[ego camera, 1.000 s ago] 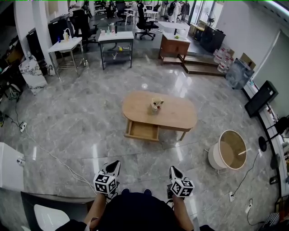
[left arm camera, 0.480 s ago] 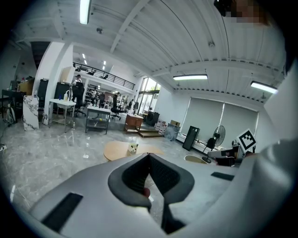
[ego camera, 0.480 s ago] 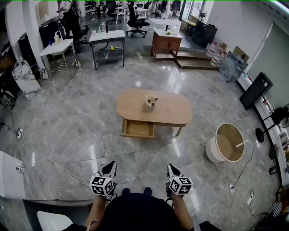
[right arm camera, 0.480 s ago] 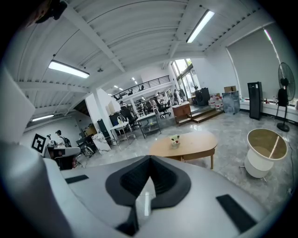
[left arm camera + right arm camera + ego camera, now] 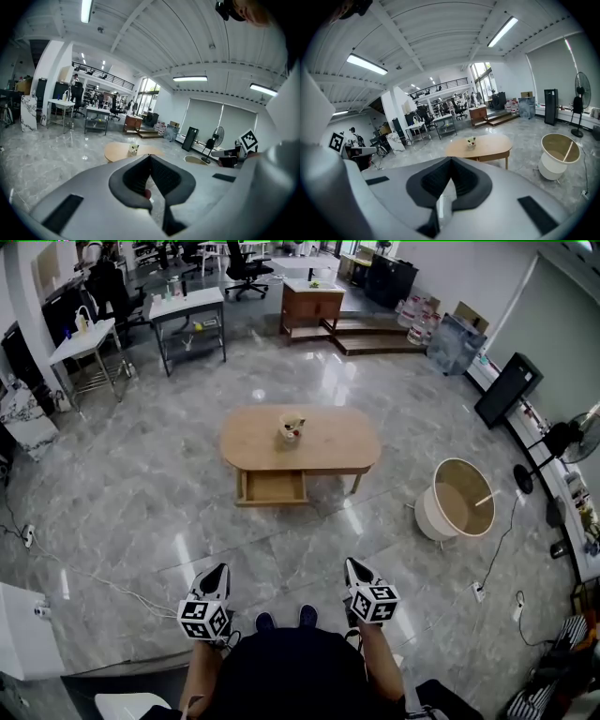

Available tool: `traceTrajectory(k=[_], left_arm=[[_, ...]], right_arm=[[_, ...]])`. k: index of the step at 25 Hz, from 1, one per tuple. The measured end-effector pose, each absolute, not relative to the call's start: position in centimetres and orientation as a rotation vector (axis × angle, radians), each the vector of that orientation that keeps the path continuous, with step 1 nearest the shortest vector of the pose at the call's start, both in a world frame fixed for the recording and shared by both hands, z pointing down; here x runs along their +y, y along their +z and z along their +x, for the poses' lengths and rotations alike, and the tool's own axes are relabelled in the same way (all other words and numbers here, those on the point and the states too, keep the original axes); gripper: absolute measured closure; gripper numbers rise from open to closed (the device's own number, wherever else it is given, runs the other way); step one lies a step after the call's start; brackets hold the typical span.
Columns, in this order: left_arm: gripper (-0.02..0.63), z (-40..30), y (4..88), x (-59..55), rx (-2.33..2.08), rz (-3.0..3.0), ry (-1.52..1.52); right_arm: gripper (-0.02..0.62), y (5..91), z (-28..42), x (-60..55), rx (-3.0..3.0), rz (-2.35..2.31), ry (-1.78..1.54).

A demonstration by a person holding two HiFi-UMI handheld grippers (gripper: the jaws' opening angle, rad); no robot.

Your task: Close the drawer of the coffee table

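Head view: the drawer (image 5: pixel 272 487) hangs open on the near side of the oval worktop (image 5: pixel 328 444), well apart from you across bare floor. A small pot (image 5: pixel 292 427) sits on top. Your left tongs (image 5: pixel 217 570) and right tongs (image 5: pixel 355 565) ride low by your hips, forearms down, tips forward. My read: walk in square to the drawer front and push flat at its middle, so it doesn't rack.

Left gripper view: left tongs (image 5: pixel 150 157) are closed on nothing and aimed roughly level. The worktop (image 5: pixel 117 151) is far ahead; the drawer isn't visible here.

Right gripper view: right tongs (image 5: pixel 451 159) are also closed and empty, with the worktop (image 5: pixel 487 145) ahead, slightly right of the tips. Closed tips should suit a push.
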State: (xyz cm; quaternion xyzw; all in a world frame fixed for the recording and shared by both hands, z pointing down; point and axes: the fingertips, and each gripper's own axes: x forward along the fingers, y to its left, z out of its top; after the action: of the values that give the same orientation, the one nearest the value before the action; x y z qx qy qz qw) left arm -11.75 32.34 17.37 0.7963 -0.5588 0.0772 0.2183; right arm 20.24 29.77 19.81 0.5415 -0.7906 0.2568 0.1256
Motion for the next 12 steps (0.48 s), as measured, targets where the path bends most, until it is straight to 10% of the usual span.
traceTrajectory(k=[12], left_arm=[[0.58, -14.1, 17.9, 32.6, -1.5, 2.241, 0.213]], right_arm=[[0.569, 20.0, 18.5, 32.4, -2.24, 1.627, 0.739]])
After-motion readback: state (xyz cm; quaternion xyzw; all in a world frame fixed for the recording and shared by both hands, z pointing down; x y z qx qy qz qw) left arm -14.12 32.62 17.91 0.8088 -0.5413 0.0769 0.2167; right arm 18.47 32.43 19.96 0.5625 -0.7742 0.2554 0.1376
